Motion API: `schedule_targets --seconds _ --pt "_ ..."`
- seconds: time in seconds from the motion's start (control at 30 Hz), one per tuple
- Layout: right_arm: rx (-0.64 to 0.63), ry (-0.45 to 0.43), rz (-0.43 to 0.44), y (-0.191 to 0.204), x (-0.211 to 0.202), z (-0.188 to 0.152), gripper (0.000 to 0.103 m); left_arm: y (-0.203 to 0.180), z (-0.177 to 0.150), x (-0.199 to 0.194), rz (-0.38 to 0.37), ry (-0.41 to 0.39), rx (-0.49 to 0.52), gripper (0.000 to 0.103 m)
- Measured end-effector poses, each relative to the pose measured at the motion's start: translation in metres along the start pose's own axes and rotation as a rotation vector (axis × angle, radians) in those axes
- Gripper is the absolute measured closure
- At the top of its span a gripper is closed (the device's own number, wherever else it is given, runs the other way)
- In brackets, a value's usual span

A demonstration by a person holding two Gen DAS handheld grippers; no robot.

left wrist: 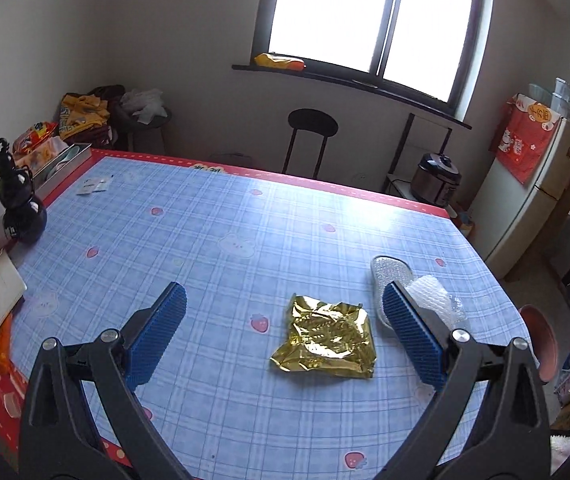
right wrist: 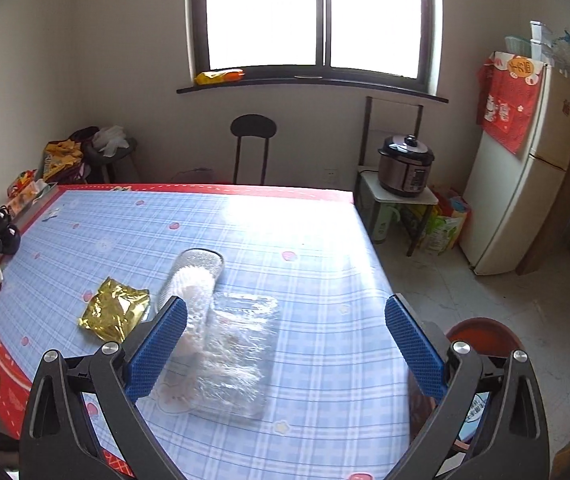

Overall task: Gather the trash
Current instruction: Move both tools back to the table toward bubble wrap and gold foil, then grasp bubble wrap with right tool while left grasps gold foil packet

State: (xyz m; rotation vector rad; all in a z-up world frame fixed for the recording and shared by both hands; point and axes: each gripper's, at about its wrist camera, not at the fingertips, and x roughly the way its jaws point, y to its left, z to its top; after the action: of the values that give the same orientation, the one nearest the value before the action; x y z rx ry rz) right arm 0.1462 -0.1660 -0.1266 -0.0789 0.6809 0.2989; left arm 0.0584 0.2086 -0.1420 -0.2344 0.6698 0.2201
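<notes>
A crumpled gold foil wrapper lies flat on the blue checked tablecloth, between and just beyond the blue pads of my open left gripper. To its right sits clear bubble wrap, partly hidden behind the right finger. In the right wrist view the gold foil wrapper lies left of a roll of bubble wrap and a flat clear plastic bag. My right gripper hangs open above the bag, with its left pad over the bubble wrap's near end.
A black gourd-shaped bottle, a white container and a metal tray stand along the table's left edge. A reddish round bin stands on the floor off the table's right side. A black stool, a pressure cooker and a fridge stand beyond.
</notes>
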Motion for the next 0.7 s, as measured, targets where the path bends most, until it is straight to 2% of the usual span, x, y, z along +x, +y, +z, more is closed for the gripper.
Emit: schedule_targets --seconds 0.27,0.43,0.67,0.7 --pt "-0.072 0.080 0.093 0.068 0.069 0.003 0.005 0.062 -0.025 0.026 0.090 0.058 -0.100 0.006" --pt "-0.091 0.178 0.112 0.095 0.121 -0.003 0.017 0.083 -0.033 0.038 0.104 0.090 -0.123 0.006" --pt "-0.080 0.290 0.110 0.119 0.175 -0.022 0.024 0.097 -0.040 0.056 0.090 0.133 -0.132 0.006" --pt "-0.080 0.302 0.110 0.119 0.178 -0.025 0.030 0.097 -0.041 0.058 0.082 0.140 -0.130 0.006"
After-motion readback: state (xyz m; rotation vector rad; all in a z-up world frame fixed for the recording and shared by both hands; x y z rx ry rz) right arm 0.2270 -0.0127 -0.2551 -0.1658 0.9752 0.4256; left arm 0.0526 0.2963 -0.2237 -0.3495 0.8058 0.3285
